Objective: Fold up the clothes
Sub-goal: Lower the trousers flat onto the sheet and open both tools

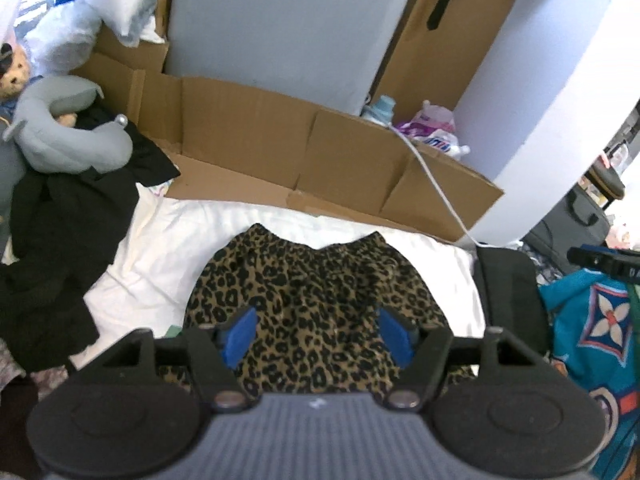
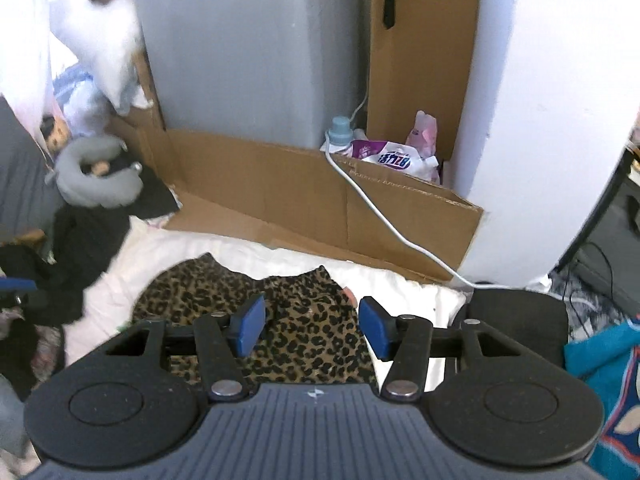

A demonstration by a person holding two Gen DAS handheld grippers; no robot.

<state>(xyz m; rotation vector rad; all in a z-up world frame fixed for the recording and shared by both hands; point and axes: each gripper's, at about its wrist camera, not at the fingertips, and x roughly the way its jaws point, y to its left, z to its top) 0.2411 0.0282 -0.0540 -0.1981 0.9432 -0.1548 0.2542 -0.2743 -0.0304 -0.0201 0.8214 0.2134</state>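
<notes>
We see the leopard-print garment (image 1: 316, 300) on the white bedding (image 1: 140, 276), cardboard (image 1: 280, 144) behind it, black clothes (image 1: 68, 216) left.

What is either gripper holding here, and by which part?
Nothing is held. The left gripper and the right gripper both stand open above the leopard-print garment, which lies spread on the white bedding.

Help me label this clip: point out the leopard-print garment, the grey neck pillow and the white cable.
leopard-print garment (image 1: 316, 292), left wrist view, middle of the fabric.
grey neck pillow (image 1: 60, 120), left wrist view, curved top.
white cable (image 2: 376, 208), right wrist view, mid-length over the cardboard.
</notes>
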